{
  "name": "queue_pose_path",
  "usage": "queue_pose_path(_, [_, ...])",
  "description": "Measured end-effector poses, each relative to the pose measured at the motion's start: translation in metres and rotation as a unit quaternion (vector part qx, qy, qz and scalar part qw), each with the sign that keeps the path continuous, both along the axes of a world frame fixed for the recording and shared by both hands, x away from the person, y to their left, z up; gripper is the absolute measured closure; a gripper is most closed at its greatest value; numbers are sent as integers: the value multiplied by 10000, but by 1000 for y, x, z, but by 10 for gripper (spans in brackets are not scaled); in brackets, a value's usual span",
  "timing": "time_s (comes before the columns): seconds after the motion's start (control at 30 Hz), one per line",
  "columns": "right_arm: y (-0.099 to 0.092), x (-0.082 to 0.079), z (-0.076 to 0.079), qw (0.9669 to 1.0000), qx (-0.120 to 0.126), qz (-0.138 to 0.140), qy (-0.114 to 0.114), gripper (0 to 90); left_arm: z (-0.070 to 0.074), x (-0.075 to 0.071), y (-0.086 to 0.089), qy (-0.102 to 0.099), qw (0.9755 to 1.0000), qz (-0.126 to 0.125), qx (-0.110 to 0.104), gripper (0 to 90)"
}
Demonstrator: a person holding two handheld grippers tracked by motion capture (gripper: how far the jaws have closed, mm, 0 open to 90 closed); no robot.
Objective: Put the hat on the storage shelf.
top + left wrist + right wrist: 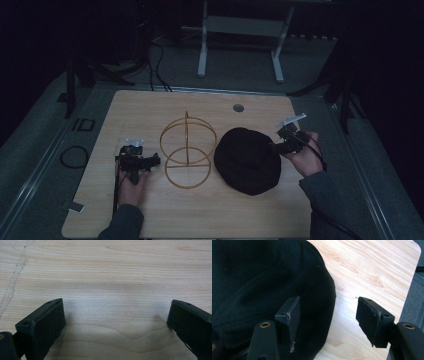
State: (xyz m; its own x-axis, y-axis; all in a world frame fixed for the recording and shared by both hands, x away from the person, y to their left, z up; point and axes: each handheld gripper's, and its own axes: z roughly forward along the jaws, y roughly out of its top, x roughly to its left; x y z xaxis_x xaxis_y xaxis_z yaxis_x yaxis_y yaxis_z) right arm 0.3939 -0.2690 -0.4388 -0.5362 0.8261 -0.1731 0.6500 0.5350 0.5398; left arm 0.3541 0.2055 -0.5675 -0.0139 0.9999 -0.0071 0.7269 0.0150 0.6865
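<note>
A: Where the wooden table (150, 215) is taken from above, item one is a black hat (248, 160), lying flat, right of centre, its crown dark and soft.

B: And beside it?

A: Item two, a gold wire stand (187, 152): two rings and an upright rod, standing just left of the hat, close to it; whether they touch cannot be told.

B: Item three, the right gripper (276, 146)?

A: Held in the person's right hand (305, 160) at the hat's right edge. In the right gripper view its jaws stand apart, released: one jaw over the black cloth, the other over bare wood, the hat's rim running between them. Nothing is pinched.

B: Item four, the left gripper (155, 161)?

A: Held in the left hand (132, 187), just left of the stand's lower ring, pointing toward it. The left gripper view gives both jaws spread wide over plain wood grain, nothing between them.

B: Other entries?

A: A small round hole (238, 107) in the table near its far edge. A white frame (240, 35) on the floor beyond. A coiled cable (74, 156) on the floor left of the table.
</note>
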Motion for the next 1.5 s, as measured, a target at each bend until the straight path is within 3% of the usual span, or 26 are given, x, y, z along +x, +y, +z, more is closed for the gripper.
queue_pose_path(0.43, [20,24,1,9988,-201,437,131,351,0,1,-1,7,10000,-7,-5,12])
queue_pose_path(0.77, [26,42,-5,9978,-74,542,365,352,0,1,-1,10,10000,-8,-2,12])
queue_pose_path(1.03, [37,63,-10,9943,-45,778,732,343,0,2,-2,10,10000,-9,-1,12])
queue_pose_path(1.13, [42,73,-13,9920,106,832,943,347,0,2,-2,10,10000,-8,-1,12])
queue_pose_path(1.5, [61,98,-37,9860,17,812,1459,304,0,1,-2,19,10000,-15,7,12])
